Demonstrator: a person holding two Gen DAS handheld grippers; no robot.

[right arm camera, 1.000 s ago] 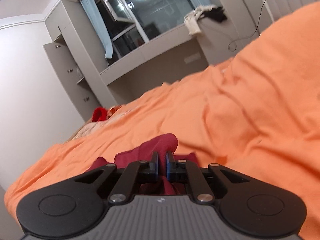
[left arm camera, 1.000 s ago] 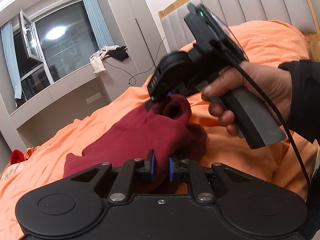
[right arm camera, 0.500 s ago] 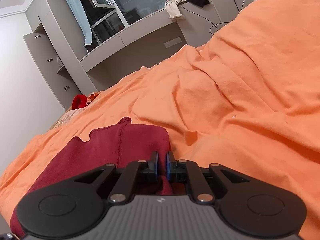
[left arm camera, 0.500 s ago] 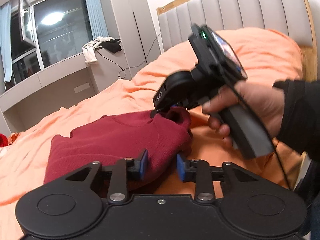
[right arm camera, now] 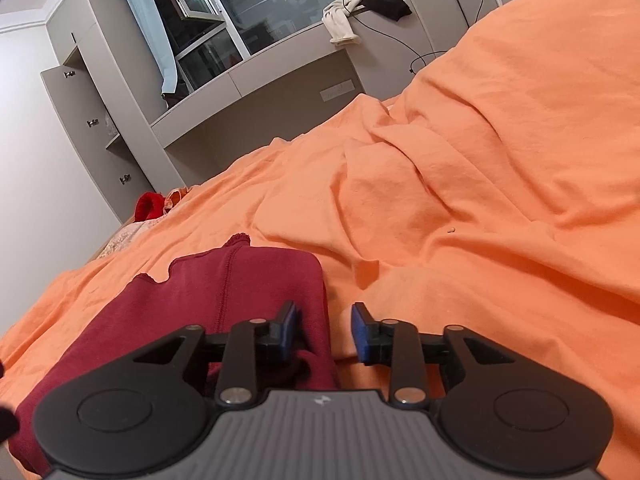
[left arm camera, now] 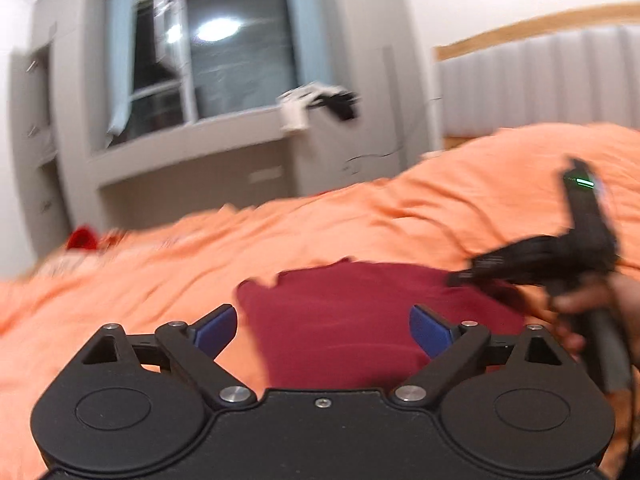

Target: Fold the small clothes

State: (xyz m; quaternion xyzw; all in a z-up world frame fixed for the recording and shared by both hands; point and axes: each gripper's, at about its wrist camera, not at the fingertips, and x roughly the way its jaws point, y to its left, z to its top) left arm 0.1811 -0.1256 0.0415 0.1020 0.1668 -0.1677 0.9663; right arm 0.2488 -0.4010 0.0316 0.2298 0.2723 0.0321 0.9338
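The bed [right arm camera: 460,184], under an orange cover, carries the garment [right arm camera: 208,300], a dark red knit lying flat near its front edge, one layer doubled over. Judged step: release after a fold. The left gripper [left arm camera: 322,326] is opening, jaws wide, pads clear of the cloth below. The right gripper [right arm camera: 324,330] is also opening; the garment's edge lies between its jaws, unpinched. Next move likely calls for regripping an edge squarely for another fold.

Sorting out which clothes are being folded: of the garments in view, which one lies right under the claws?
The dark red garment, spread flat on the orange bedspread. The bright red item lies at the bed's far edge; the white and black clothes hang on the window ledge.
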